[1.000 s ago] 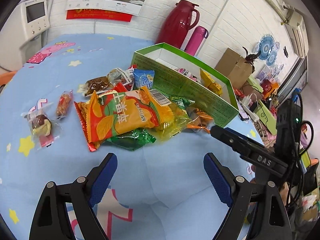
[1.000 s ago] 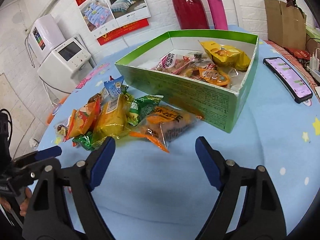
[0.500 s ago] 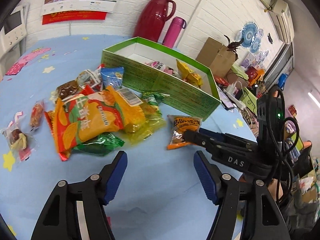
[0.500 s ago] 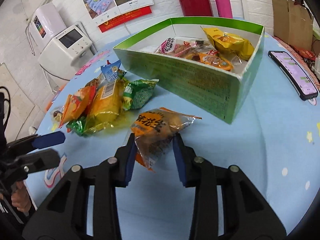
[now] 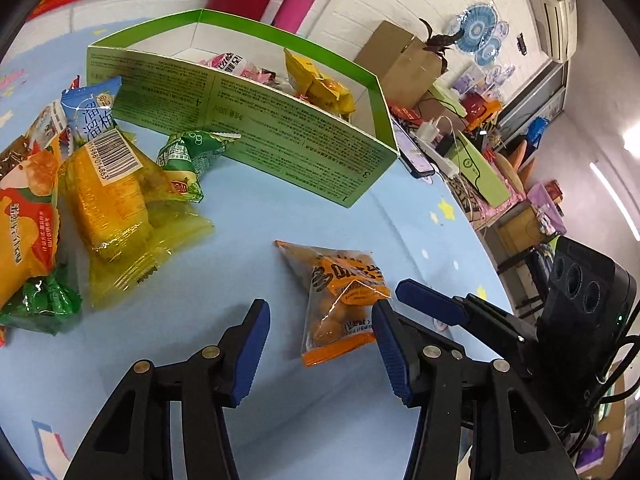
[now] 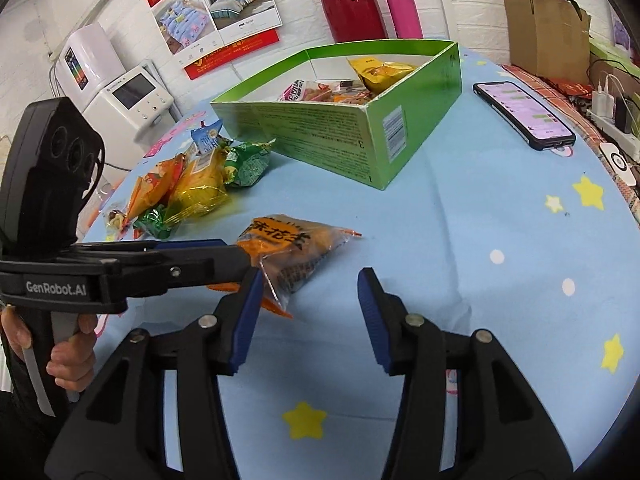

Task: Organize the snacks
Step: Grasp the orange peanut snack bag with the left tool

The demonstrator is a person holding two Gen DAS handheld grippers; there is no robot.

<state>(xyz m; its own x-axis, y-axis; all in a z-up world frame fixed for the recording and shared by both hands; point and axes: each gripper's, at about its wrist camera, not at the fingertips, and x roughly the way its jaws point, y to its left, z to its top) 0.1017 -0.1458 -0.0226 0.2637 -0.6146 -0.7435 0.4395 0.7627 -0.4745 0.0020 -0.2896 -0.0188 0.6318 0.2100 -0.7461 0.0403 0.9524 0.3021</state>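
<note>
orange snack packet (image 5: 340, 296) flat on tablecloth (image 5: 260, 208), long axis toward green box (image 5: 256, 120)

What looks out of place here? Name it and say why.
The orange peanut packet lies alone on the blue tablecloth, apart from the snack pile and outside the green box. Both hand-held grippers are open around it.

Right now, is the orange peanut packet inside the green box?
No, the orange peanut packet lies on the blue tablecloth, apart from the green box.
</note>
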